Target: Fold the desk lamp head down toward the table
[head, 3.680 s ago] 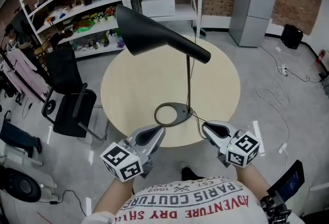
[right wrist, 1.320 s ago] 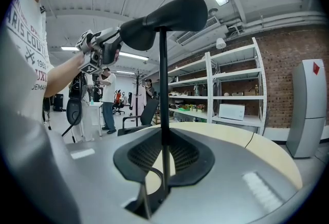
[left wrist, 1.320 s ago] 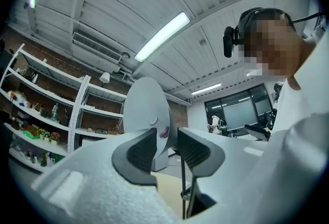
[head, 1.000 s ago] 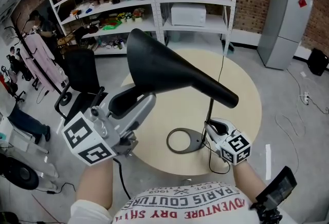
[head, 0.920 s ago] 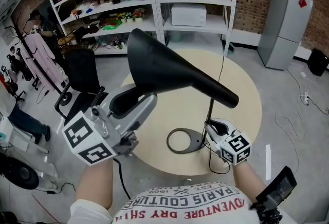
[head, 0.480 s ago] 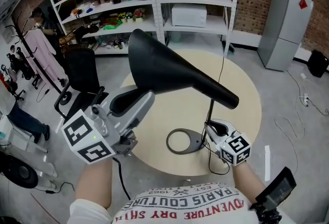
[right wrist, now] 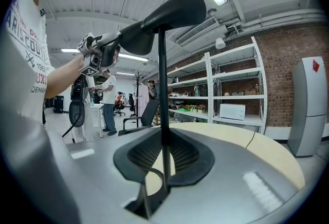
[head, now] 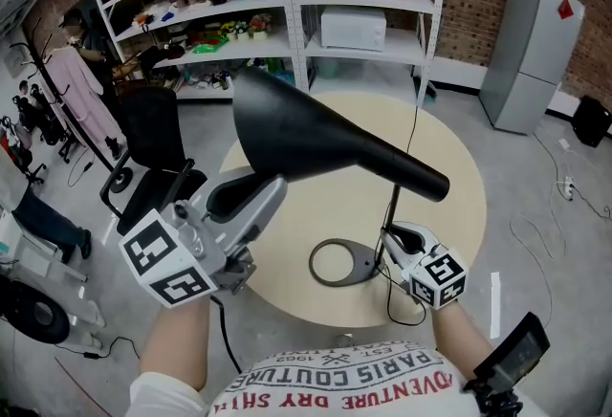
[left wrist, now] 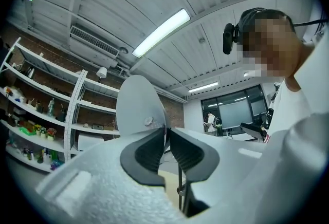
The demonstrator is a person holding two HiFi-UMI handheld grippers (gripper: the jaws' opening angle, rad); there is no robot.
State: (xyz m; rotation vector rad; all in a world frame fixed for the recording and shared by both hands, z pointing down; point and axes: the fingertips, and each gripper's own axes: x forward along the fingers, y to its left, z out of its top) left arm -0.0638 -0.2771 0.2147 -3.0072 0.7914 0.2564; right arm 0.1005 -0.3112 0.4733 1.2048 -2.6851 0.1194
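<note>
The right gripper (right wrist: pixel 163 142) clamps its jaws on the thin black metal stem (right wrist: pixel 163 84) to steady it; the left gripper (left wrist: pixel 165 135), jaws just closing, pinches the black conical lamp head (head: pixel 316 133) by its rim for leverage

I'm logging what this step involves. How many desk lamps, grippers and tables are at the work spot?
desk lamp: 1
grippers: 2 (left gripper, jaws just closing on the desk lamp's shade rim; right gripper, clamped on its pole)
table: 1
Total: 4
</note>
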